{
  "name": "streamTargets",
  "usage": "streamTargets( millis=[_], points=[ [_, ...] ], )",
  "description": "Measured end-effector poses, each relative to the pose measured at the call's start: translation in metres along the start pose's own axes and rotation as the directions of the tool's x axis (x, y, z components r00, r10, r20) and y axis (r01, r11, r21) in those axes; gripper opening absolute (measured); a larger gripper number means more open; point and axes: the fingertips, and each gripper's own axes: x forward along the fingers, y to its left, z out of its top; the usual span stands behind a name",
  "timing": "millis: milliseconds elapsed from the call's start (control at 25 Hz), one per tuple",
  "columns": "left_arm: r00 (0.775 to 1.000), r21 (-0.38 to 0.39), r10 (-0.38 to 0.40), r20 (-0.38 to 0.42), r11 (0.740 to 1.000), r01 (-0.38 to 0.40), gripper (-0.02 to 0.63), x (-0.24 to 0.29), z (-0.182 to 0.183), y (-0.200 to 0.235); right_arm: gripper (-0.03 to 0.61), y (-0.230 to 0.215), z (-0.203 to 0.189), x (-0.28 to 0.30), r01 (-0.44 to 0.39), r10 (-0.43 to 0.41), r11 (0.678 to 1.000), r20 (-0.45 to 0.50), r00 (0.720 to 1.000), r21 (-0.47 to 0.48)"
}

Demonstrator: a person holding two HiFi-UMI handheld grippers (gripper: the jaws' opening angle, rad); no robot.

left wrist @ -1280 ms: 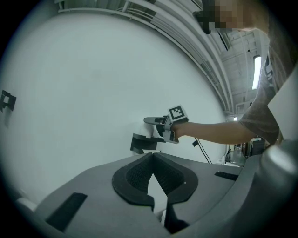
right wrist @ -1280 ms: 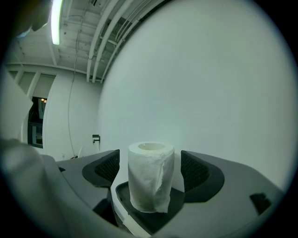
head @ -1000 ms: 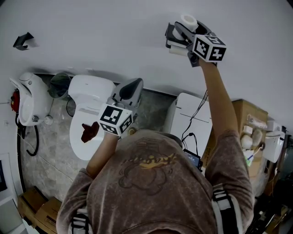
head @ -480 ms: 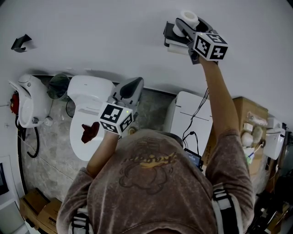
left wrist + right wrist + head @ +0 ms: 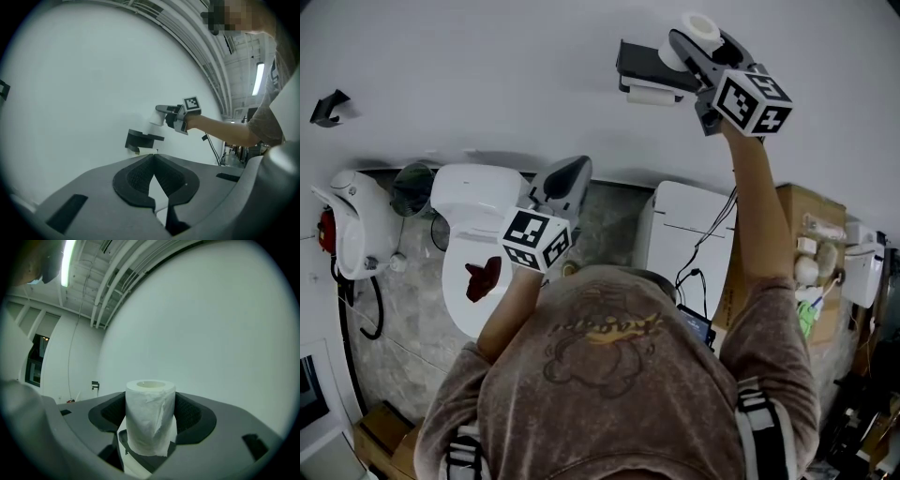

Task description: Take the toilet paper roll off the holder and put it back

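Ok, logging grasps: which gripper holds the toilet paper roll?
The right gripper: its jaws, having just closed further, clamp the upright toilet paper roll; the left gripper has shut, empty jaws.

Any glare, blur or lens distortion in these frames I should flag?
Head view: dim and flat, strong fisheye bend, toilet paper roll not smeared. Left gripper view: black vignette corners, ceiling tube bright without flare. Right gripper view: same vignette, roll sharp, light strip blown out top left.

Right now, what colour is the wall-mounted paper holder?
Black wall-mounted holder; clearest in the head view.
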Motion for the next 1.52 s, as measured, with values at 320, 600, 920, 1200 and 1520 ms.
streamTargets(
  millis=[320, 600, 920, 1200, 1520],
  points=[
    [0.999, -0.001, -0.051, -0.018, 0.999, 0.051, 0.02, 0.018, -0.004, -0.012, 0.293, 0.0, -0.001, -0.061, 0.019, -0.019, 1.0, 0.017, 1.0, 0.014],
    [0.997, -0.004, -0.075, -0.026, 0.997, 0.075, 0.02, 0.033, -0.007, -0.019, 0.293, 0.011, -0.044, -0.109, 0.068, -0.067, 0.997, -0.02, 0.998, 0.044],
    [0.997, -0.013, -0.066, -0.038, 0.998, 0.066, 0.02, 0.04, -0.012, -0.018, 0.295, 0.037, -0.105, -0.143, 0.065, -0.059, 0.995, -0.074, 0.996, 0.079],
    [0.998, -0.017, -0.049, -0.039, 0.999, 0.048, 0.02, 0.041, -0.014, -0.014, 0.299, 0.066, -0.146, -0.163, 0.028, -0.017, 0.985, -0.065, 0.998, 0.169],
    [0.999, -0.018, -0.034, -0.042, 0.999, 0.033, 0.02, 0.039, -0.014, -0.012, 0.299, 0.106, -0.19, -0.173, -0.003, 0.027, 0.978, -0.112, 0.993, 0.207]
  ],
)
